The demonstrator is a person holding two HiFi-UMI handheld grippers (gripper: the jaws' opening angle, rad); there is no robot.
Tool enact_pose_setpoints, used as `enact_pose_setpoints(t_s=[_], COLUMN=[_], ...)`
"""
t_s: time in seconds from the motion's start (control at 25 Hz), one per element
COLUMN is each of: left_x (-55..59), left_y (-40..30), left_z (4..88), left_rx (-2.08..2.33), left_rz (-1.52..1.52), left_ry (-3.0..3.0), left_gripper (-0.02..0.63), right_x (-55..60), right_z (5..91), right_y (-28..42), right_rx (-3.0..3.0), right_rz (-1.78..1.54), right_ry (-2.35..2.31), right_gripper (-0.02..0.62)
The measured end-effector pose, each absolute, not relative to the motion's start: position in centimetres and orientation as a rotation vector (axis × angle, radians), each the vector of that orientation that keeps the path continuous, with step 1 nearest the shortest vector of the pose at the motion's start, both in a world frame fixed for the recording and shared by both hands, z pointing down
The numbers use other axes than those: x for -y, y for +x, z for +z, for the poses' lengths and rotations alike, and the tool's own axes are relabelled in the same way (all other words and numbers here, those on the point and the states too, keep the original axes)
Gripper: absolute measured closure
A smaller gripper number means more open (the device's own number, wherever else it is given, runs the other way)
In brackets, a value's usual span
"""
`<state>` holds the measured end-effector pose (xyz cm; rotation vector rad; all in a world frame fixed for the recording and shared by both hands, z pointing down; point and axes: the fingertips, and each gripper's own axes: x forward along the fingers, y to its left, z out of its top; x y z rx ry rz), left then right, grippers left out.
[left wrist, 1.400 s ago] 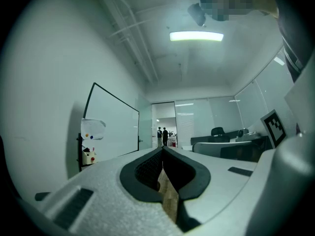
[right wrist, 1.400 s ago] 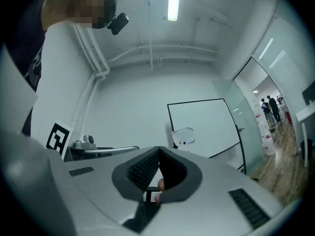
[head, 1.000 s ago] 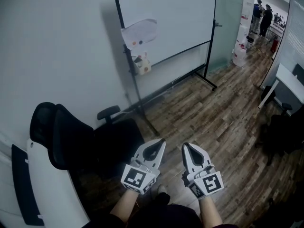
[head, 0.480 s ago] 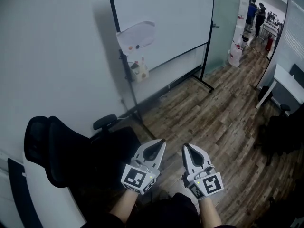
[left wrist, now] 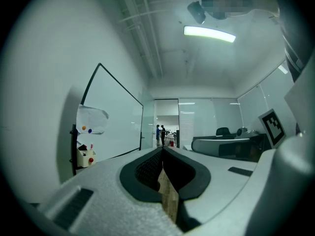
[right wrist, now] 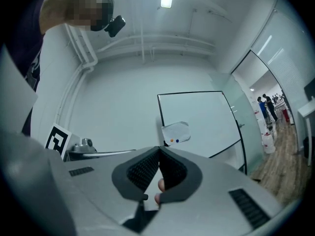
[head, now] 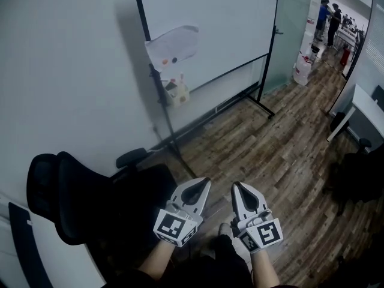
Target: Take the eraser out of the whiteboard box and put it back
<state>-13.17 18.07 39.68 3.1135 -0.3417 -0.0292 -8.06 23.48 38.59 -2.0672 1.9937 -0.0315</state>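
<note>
Head view: left claw [head: 203, 183] and right claw [head: 236, 185] sit side by side low in frame. Both are grey-white moulded plastic with black ribbed pads and point out over the brown wood-plank floor [head: 270, 143]. In the gripper views both pairs of jaws are closed tip to tip, with nothing clamped in either. The small cream whiteboard box [head: 177, 92] hangs on the black left post of the glossy white whiteboard on a black rolling stand [head: 216, 23]. It sits just under a crumpled white paper sheet [head: 174, 44] pinned with two small round magnets. The box is well apart from both claws, further up the frame. The eraser is too small to pick out in the box. A black office chair [head: 90, 191] is left of the left claw, against the matte white wall [head: 60, 71].
</note>
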Motion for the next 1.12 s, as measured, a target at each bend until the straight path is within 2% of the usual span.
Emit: enact_pose_setpoints(t_s=[0.52,1.12], left_x=[-13.3,-9.6], left_y=[-6.6,-0.3], left_z=[39.1,40.5], left_rx=[0.458,0.638], left_rz=[-0.003,0.045], left_ry=[3.118,3.083], left_gripper=[0.601,0.601], right_x=[-18.0,-14.1], right_z=[36.8,40.0], right_y=[-1.3,5.9], right_rx=[-2.037,-2.182], right_rz=[0.009,-0.099], right_ry=[-1.916,-1.861], right_gripper=[0.592,0.592])
